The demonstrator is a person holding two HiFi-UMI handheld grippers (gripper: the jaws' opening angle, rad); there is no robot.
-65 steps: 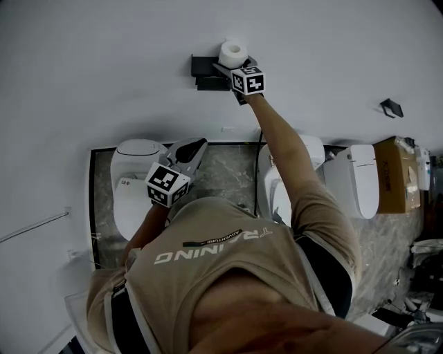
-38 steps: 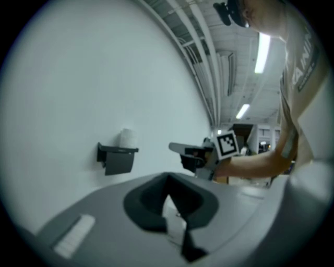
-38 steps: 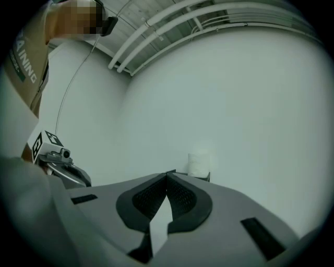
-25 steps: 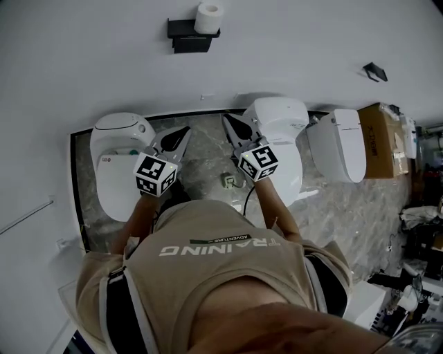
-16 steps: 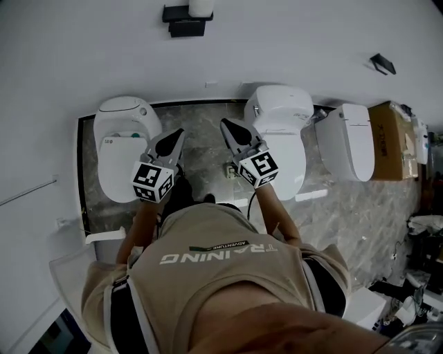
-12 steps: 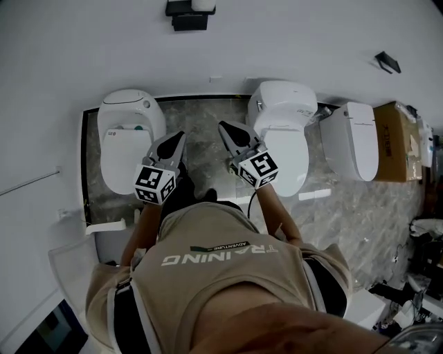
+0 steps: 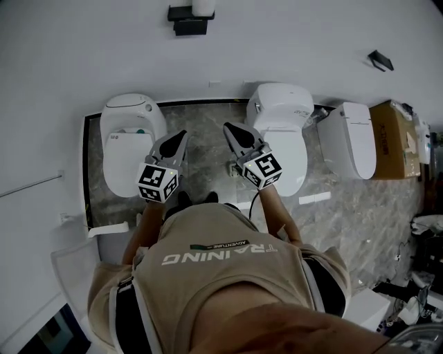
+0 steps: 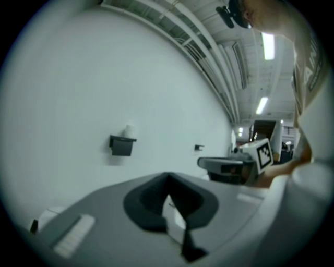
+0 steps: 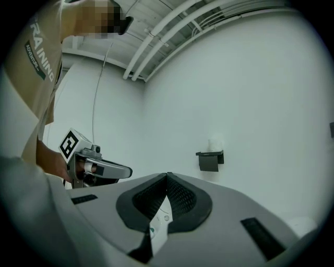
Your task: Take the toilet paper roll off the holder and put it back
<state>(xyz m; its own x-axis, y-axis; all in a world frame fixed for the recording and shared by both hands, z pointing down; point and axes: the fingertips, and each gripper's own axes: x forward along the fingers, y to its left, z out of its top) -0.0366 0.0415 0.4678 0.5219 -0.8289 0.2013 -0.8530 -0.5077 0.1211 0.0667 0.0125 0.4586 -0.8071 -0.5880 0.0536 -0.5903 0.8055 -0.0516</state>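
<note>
Three white toilets in a row on a marble floor

The middle toilet (image 7: pixel 280 138) stands on grey veined marble floor (image 7: pixel 204 117), backed against a plain white wall (image 7: pixel 297 48). A second toilet (image 7: pixel 124 138) sits well to its left, a third toilet (image 7: pixel 358 148) just to its right, with a brown cardboard box (image 7: pixel 396 155) beyond that. A small black fitting (image 7: pixel 380 60) hangs on the wall above and right of the middle toilet. Strip lights (image 8: pixel 268 46) and pipes (image 9: pixel 172 23) cross the ceiling.

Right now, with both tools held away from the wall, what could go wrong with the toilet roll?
The toilet paper roll seems to stand loose atop the holder; a nudge could topple it. The left tool and right tool are shut, so reaching in without opening would likely push it off.
</note>
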